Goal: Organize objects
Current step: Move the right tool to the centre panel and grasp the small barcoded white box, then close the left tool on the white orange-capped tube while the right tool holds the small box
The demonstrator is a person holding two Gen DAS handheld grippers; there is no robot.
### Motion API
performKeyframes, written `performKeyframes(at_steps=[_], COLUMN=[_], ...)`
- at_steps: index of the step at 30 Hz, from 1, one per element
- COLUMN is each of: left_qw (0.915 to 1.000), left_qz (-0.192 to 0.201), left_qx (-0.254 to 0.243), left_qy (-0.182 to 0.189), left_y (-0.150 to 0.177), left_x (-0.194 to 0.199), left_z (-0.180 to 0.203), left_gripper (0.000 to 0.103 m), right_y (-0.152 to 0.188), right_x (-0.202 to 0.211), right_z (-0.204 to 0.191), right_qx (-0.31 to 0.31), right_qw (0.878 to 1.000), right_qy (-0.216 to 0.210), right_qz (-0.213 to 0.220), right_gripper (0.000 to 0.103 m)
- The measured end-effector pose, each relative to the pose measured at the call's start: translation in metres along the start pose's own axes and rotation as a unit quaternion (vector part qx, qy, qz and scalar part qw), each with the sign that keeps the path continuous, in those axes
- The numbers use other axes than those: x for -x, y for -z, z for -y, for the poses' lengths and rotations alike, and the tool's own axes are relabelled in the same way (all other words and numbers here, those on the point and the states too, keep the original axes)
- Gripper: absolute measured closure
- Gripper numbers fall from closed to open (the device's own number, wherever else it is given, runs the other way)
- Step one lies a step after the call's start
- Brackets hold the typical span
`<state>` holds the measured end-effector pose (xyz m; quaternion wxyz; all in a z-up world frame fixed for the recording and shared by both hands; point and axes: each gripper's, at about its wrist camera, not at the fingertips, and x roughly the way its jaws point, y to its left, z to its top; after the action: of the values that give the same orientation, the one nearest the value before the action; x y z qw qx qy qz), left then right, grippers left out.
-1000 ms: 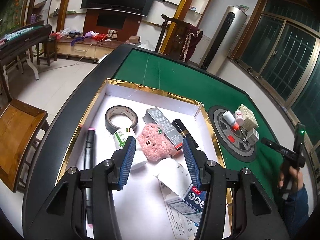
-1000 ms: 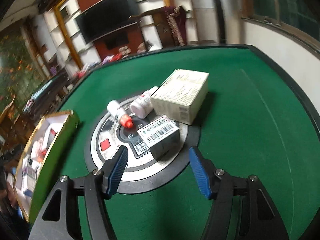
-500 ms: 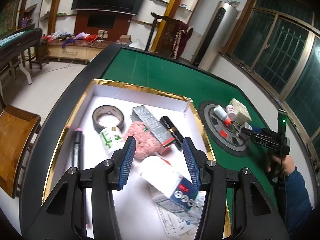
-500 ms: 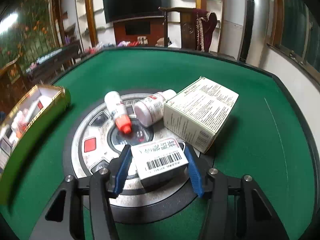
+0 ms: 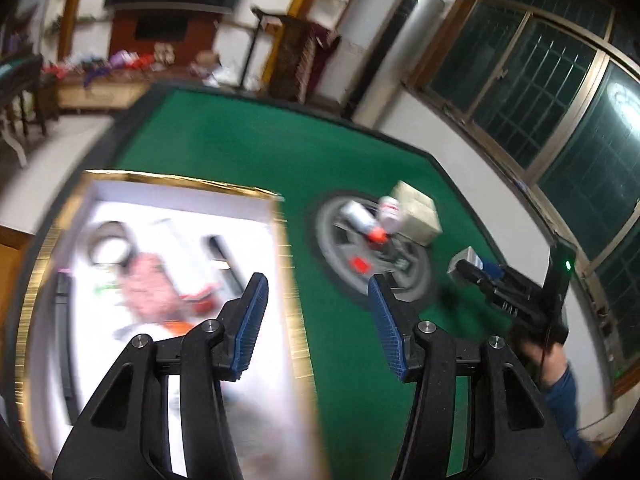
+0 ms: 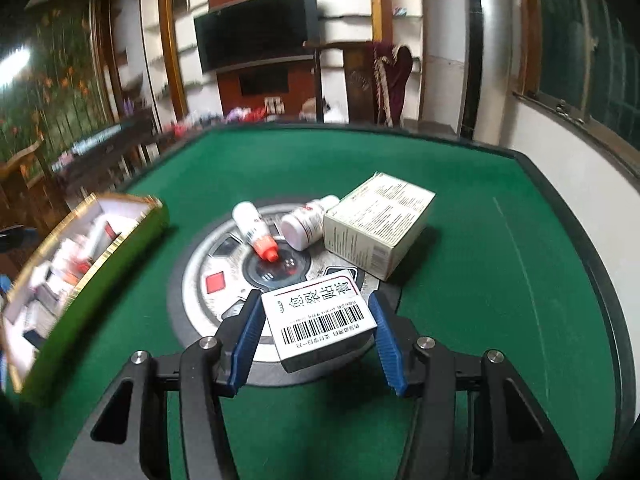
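My right gripper (image 6: 314, 296) is shut on a small white box with a barcode (image 6: 320, 316), held just above the round grey disc (image 6: 216, 264). On the disc lie a red-capped bottle (image 6: 254, 228), a white bottle (image 6: 306, 222) and a beige carton (image 6: 380, 220). The left wrist view shows that box (image 5: 466, 260) raised to the right of the disc (image 5: 340, 248). My left gripper (image 5: 316, 280) hangs over the right rim of the gold-edged white tray (image 5: 288, 280). Its jaws are opening and hold nothing. The tray's contents are blurred.
The green felt table (image 6: 480, 280) has a raised dark edge. The tray (image 6: 100, 248) lies at the left of the disc. A person's hand and blue sleeve (image 5: 560, 384) hold the right gripper. Chairs, a TV cabinet and windows surround the table.
My right gripper closed on the barcode box and lifted it off the disc. My left gripper swung right, from over the tray's contents to its right rim.
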<state>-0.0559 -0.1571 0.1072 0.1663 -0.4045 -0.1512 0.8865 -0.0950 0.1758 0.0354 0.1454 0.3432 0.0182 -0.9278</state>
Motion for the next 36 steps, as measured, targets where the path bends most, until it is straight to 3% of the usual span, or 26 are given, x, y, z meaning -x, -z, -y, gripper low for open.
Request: performKeyframes(at_steps=[6, 13, 15, 21, 32, 36], left_qw=[0.9969, 0.9934, 0.9928, 0.9897, 0.9832, 0.9798], left_qz=[-0.073, -0.088, -0.090, -0.086, -0.075, -0.079], left_qx=[0.029, 0.070, 0.064, 0.061, 0.069, 0.040], left_qy=[-0.007, -0.024, -0.046, -0.096, -0.151, -0.179], left_y=[-0.033, -0.053, -0.055, -0.057, -0.073, -0.074], left_x=[-0.081, -0.147, -0.161, -0.189, -0.213, -0.220], left_z=[0.044, 0.056, 0.062, 0.069, 0.070, 0.074], left_gripper=[0.051, 0.051, 0.051, 0.051, 0.052, 0.061], right_y=[-0.002, -0.001, 0.001, 0.002, 0.002, 0.002], right_x=[0.033, 0.044, 0.046, 0.049, 0.048, 0.049], right_z=[0.013, 0.031, 0.033, 0.033, 0.037, 0.036], right_qx=[-0.027, -0.040, -0.042, -0.054, -0.074, -0.074], right_qw=[0.999, 0.997, 0.997, 0.995, 0.993, 0.993], right_qy=[-0.030, -0.044, -0.048, -0.067, -0.083, -0.084], right_qz=[0.036, 0.044, 0.044, 0.045, 0.043, 0.045], right_gripper=[0.050, 0.050, 0.050, 0.050, 0.050, 0.050])
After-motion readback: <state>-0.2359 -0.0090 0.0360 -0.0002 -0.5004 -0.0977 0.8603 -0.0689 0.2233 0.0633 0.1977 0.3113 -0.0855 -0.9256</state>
